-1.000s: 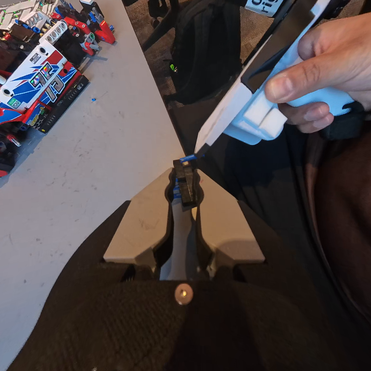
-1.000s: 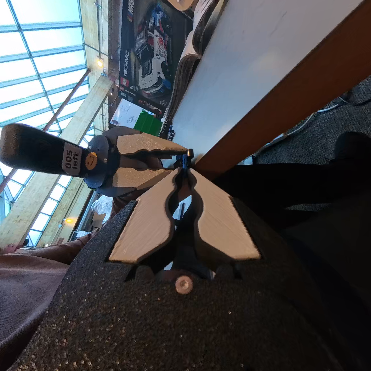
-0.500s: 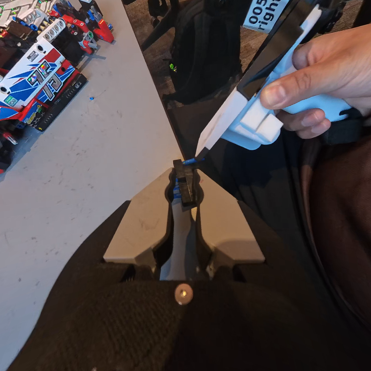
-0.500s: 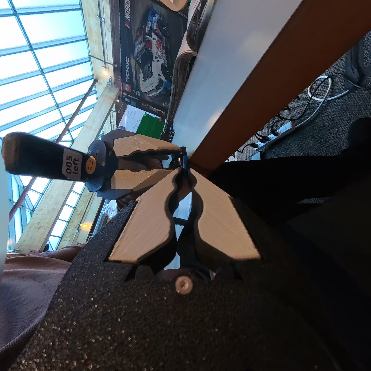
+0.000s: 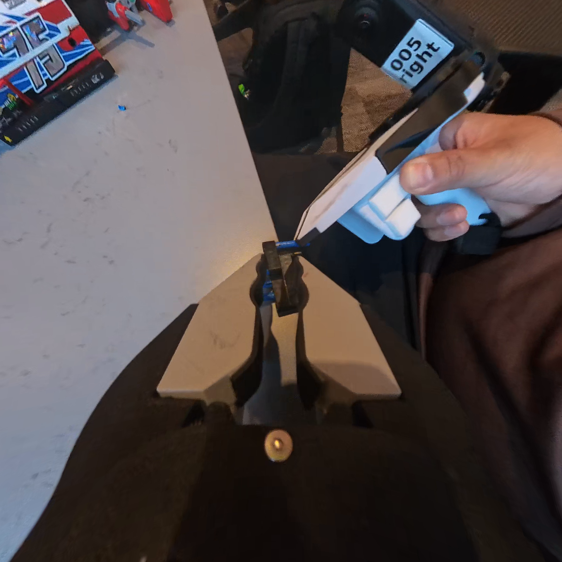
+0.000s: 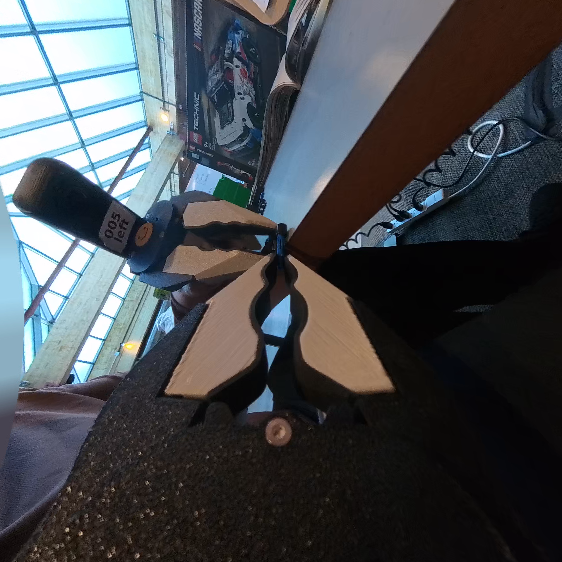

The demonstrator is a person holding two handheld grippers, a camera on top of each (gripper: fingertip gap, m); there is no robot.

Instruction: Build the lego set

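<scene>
My left gripper (image 5: 281, 264) is shut on a small black lego piece (image 5: 280, 279) with blue pins on its left side, held just off the table's edge. My right gripper (image 6: 279, 258) is shut on a short blue pin (image 6: 279, 254). In the left wrist view the pin (image 5: 286, 243) lies level, and its end meets the top of the black piece. The right gripper (image 5: 304, 238) comes in from the right, held by a hand (image 5: 486, 170). In the right wrist view the left gripper (image 6: 270, 235) comes in from the left with the black piece (image 6: 281, 228).
A red, white and blue lego car (image 5: 36, 70) stands at the far left of the grey table (image 5: 121, 213), with a loose blue bit (image 5: 121, 107) near it. A dark backpack (image 5: 289, 76) sits on the floor. The lego box (image 6: 225, 91) and cables (image 6: 456, 170) show. Less than 4 cm separates the two grippers' tips.
The right gripper's body has swung lower and to the right while its tip keeps the blue pin at the black piece. Both grippers stay shut. The left view has shifted towards the table.
</scene>
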